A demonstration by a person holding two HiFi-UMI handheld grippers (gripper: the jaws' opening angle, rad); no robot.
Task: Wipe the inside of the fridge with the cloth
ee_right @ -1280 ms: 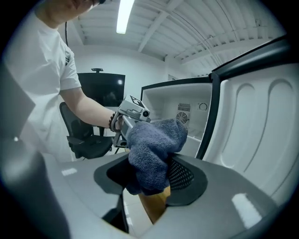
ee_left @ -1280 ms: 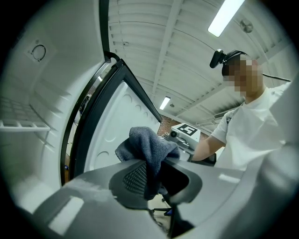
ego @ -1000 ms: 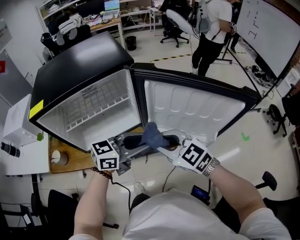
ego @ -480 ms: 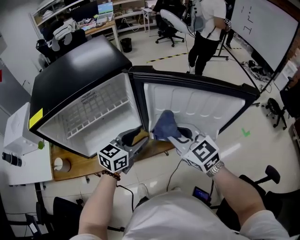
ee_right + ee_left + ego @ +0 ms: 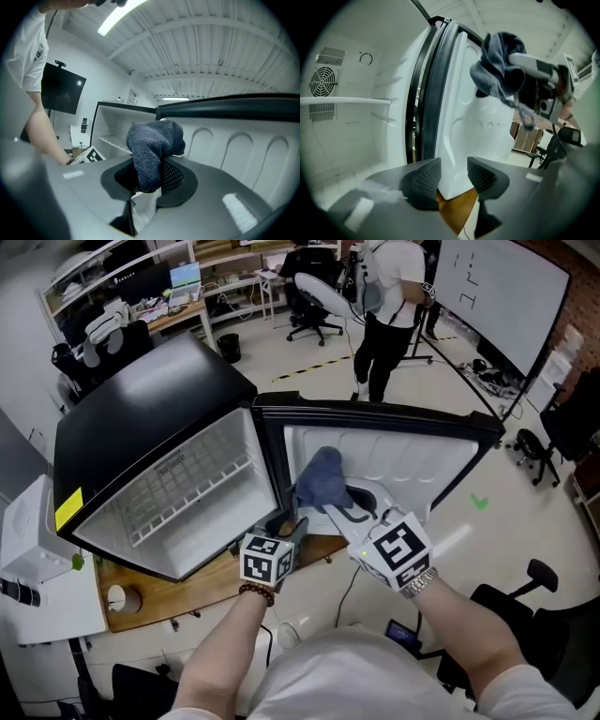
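Observation:
The small black fridge stands with its door swung wide open, and its white inside with a wire shelf shows. My right gripper is shut on a bunched blue-grey cloth, which it holds up in front of the door's white inner panel. The same cloth sticks up from between the right gripper's jaws. My left gripper is lower, by the fridge's bottom hinge corner. The left gripper's jaws have just been closing, but they stand open with nothing between them.
The fridge rests on a wooden board. A white box stands at the left. A person and an office chair are behind the fridge, with more chairs at the right. A cable lies on the floor under my arms.
The right gripper has lifted the cloth up in front of the door's inner panel. The left gripper has dropped and moved right, away from the cloth.

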